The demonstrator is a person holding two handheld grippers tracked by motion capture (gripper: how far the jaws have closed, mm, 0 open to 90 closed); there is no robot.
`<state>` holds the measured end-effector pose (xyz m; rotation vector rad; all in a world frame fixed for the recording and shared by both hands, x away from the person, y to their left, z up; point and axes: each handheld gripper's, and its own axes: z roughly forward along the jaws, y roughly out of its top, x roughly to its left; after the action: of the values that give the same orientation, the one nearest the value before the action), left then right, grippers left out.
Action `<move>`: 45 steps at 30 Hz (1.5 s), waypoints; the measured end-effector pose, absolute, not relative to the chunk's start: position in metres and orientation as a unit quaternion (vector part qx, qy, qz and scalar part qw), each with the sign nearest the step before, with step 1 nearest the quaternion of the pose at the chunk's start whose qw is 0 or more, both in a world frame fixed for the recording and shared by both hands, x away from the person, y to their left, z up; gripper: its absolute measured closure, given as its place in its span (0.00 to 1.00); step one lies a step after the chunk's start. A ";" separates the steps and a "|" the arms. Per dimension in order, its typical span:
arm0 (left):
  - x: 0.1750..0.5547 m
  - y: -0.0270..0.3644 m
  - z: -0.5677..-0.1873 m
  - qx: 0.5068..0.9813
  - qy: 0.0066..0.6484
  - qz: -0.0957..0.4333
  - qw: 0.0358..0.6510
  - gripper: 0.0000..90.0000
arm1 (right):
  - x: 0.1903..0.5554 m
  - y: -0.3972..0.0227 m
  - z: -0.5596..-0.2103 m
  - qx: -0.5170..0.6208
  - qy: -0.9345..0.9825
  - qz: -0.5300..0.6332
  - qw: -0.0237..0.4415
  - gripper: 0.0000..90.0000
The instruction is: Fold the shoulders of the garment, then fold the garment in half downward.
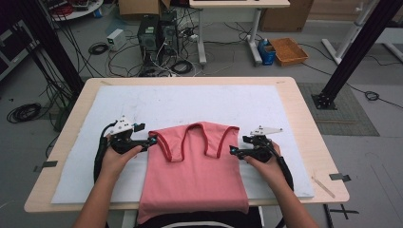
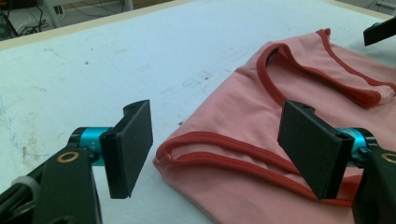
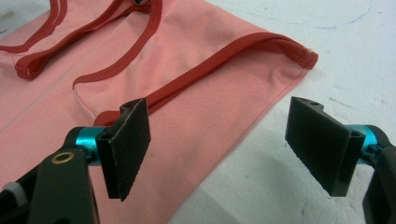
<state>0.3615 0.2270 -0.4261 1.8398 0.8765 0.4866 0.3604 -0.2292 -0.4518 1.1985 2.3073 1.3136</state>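
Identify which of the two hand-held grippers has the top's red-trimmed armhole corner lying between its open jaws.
The left hand-held gripper: the pink top's red-trimmed corner lies between its jaws. The right hand-held gripper straddles only the side edge.

A salmon-pink tank top edged in darker red binding lies on a white mat, itself speckled with faint dark smudges, over a pale wood tabletop. Beside the top, each black claw, left and right, shows turquoise metal fittings and a grey top plate.
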 end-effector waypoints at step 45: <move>0.414 0.223 -0.450 0.804 0.391 0.181 0.409 0.30 | 0.426 -0.221 -0.449 0.436 0.793 0.398 0.149 0.39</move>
<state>0.4136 0.2226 -0.4499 2.0266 0.9864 0.4569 0.4258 -0.2205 -0.4495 1.2549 2.2798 1.1452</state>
